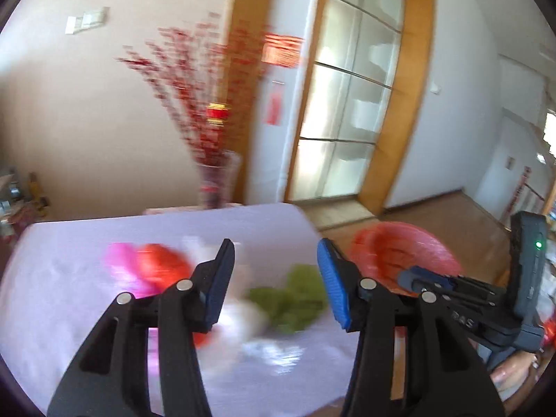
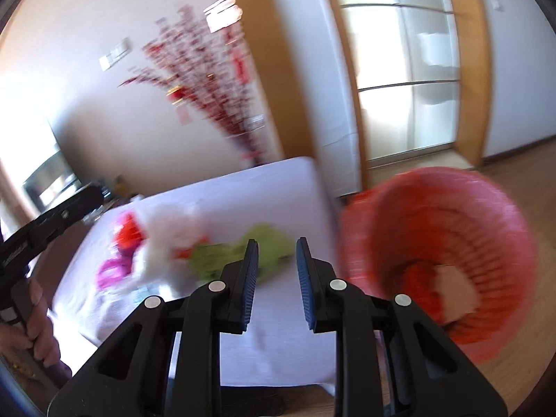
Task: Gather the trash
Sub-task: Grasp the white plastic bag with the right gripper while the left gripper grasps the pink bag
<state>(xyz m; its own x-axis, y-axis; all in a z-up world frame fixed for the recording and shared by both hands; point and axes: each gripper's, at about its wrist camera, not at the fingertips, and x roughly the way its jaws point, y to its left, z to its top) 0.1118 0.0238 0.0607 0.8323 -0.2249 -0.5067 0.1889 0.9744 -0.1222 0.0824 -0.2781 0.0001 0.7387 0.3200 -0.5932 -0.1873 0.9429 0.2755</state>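
Trash lies on a table with a white cloth (image 1: 87, 243): a green crumpled piece (image 1: 295, 299) (image 2: 239, 253), white wrappers (image 2: 166, 239), a red piece (image 1: 160, 267) (image 2: 130, 232) and a pink piece (image 1: 121, 260) (image 2: 111, 272). A pink-red basket (image 2: 451, 260) (image 1: 399, 253) stands on the floor to the table's right, with red and white scraps inside. My left gripper (image 1: 276, 278) is open and empty above the trash. My right gripper (image 2: 277, 278) is open and empty above the table's right part, near the green piece. Both views are blurred.
A glass vase with red blossom branches (image 1: 215, 180) (image 2: 250, 153) stands behind the table. A wood-framed glass door (image 1: 347, 104) is behind on the right. The floor (image 1: 434, 215) is wooden. A TV (image 2: 48, 180) is at far left.
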